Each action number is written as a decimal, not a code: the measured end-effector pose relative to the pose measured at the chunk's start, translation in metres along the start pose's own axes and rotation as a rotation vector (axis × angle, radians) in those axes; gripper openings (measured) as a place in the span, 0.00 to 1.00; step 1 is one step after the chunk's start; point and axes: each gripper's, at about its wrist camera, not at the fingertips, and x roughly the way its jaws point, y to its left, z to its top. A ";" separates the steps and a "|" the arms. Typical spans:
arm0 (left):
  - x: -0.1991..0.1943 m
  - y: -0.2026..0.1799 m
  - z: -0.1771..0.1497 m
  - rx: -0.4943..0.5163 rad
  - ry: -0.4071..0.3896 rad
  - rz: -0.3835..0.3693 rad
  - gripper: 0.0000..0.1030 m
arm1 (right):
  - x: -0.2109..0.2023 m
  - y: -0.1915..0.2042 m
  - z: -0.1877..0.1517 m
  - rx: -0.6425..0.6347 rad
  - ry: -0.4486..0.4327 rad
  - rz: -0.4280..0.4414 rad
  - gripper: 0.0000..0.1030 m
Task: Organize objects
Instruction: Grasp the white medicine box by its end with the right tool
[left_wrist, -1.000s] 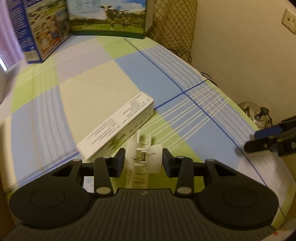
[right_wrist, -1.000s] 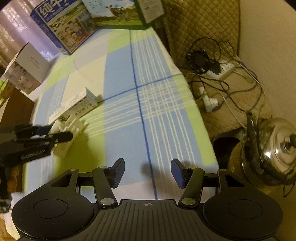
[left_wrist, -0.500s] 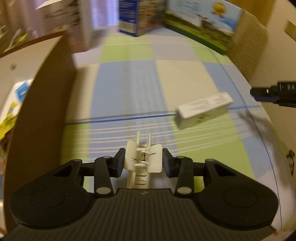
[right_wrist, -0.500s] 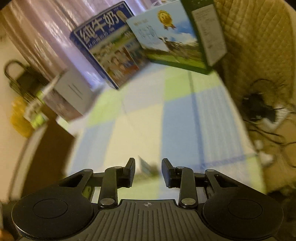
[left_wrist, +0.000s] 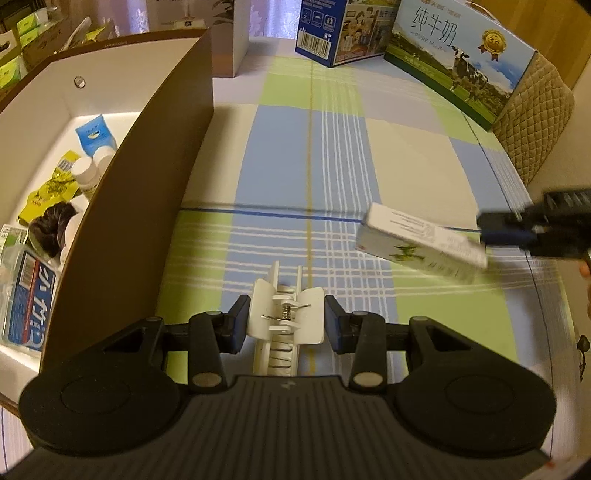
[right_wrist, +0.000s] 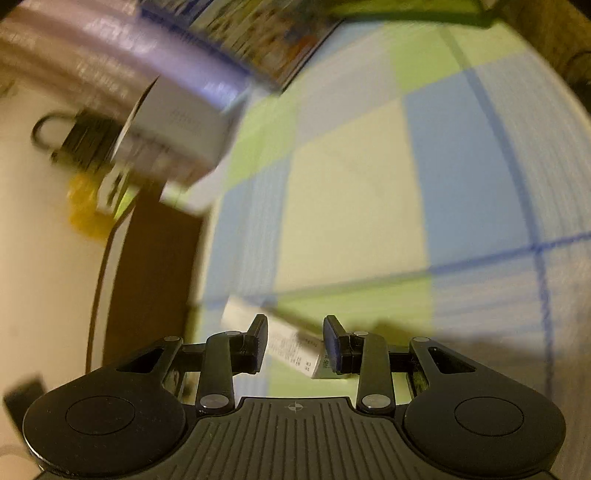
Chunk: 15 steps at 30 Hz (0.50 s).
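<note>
A white plastic hair claw clip (left_wrist: 286, 319) sits between the pads of my left gripper (left_wrist: 284, 323), which is shut on it above the checked tablecloth. A long white carton with a green leaf print (left_wrist: 421, 248) hangs tilted above the cloth at the right of the left wrist view, pinched at its far end by my right gripper (left_wrist: 517, 230). In the blurred right wrist view the same carton (right_wrist: 291, 345) lies across the gap of the right gripper (right_wrist: 295, 343), both pads against it. The brown storage box (left_wrist: 122, 177) with a white inside stands to the left.
Inside the box lie a blue tube (left_wrist: 92, 134), white bottles (left_wrist: 86, 177), a yellow packet (left_wrist: 50, 194) and a blue carton (left_wrist: 27, 302). Two milk cartons (left_wrist: 458, 62) and a white box (left_wrist: 240, 37) stand at the table's far end. A quilted chair back (left_wrist: 535, 118) is at the right.
The left gripper swung left with the clip, bringing the brown box into view. The right gripper closed on the white carton and lifted it off the cloth, moving toward the box.
</note>
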 end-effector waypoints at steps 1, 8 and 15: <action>0.000 0.001 -0.001 -0.002 0.005 0.001 0.35 | 0.000 0.008 -0.005 -0.038 0.012 -0.013 0.32; 0.005 0.001 -0.001 -0.018 0.021 -0.001 0.35 | 0.024 0.073 -0.036 -0.571 0.033 -0.250 0.55; 0.007 0.003 -0.002 -0.045 0.031 0.008 0.35 | 0.059 0.091 -0.052 -0.751 0.059 -0.327 0.38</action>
